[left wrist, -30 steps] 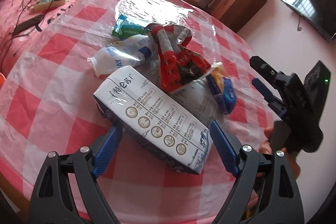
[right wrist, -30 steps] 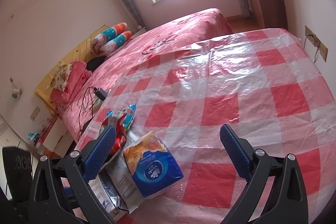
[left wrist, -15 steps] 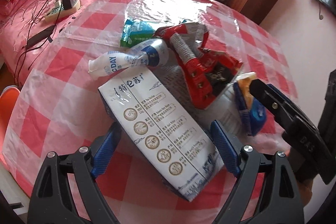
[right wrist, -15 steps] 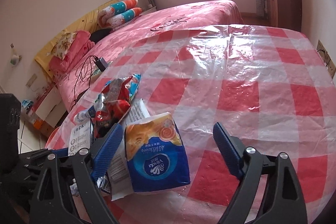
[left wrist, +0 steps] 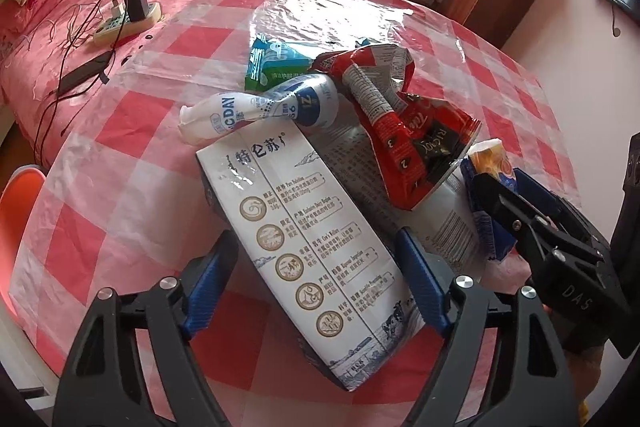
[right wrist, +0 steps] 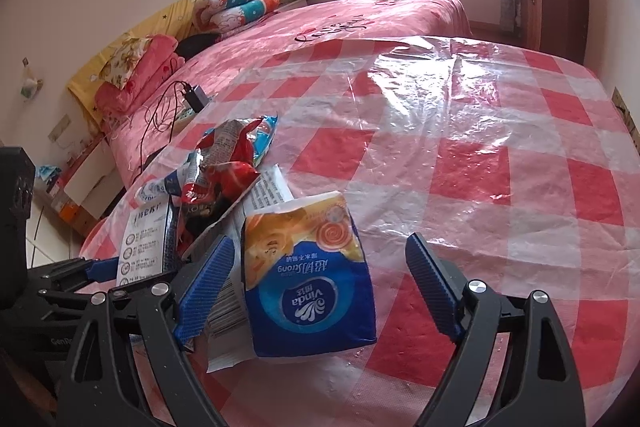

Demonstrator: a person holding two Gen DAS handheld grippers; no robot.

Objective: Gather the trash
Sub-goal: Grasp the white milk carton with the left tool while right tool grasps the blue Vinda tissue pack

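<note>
Blue ribbed pads line both pairs of tongs, and both pairs are spread wide. The left tongs (left wrist: 314,283) straddle a white milk carton (left wrist: 308,239) lying flat at the lower centre of the left view; the left pad (left wrist: 210,287) sits just beside one long edge and the right pad (left wrist: 420,287) just beside the other, and I cannot tell whether either touches. The right tongs (right wrist: 318,287) straddle a blue and orange tissue pack (right wrist: 310,275) at the lower centre of the right view, with the pack nearer the left pad and clear space before the right pad. Nothing is gripped in either pair.

The step in hand looks like the approach to a first pickup. The next move probably calls for closing the tongs across each item's narrow width, gently, since the carton seems empty and may buckle, and the soft pack may slip.

Beyond the tongs, the rest of the trash sits heaped mid-frame in the left view: a crumpled red snack bag (left wrist: 404,131), a squashed white bottle (left wrist: 260,107), a green and white wrapper (left wrist: 272,67) and a printed paper sheet (left wrist: 360,167) underneath. All lie on a desk (right wrist: 500,167) covered by a red and white checked cloth under clear plastic. A pink bed (right wrist: 360,23) stands behind it, carrying a power strip (left wrist: 124,23) with chargers at upper left in the left view.
</note>
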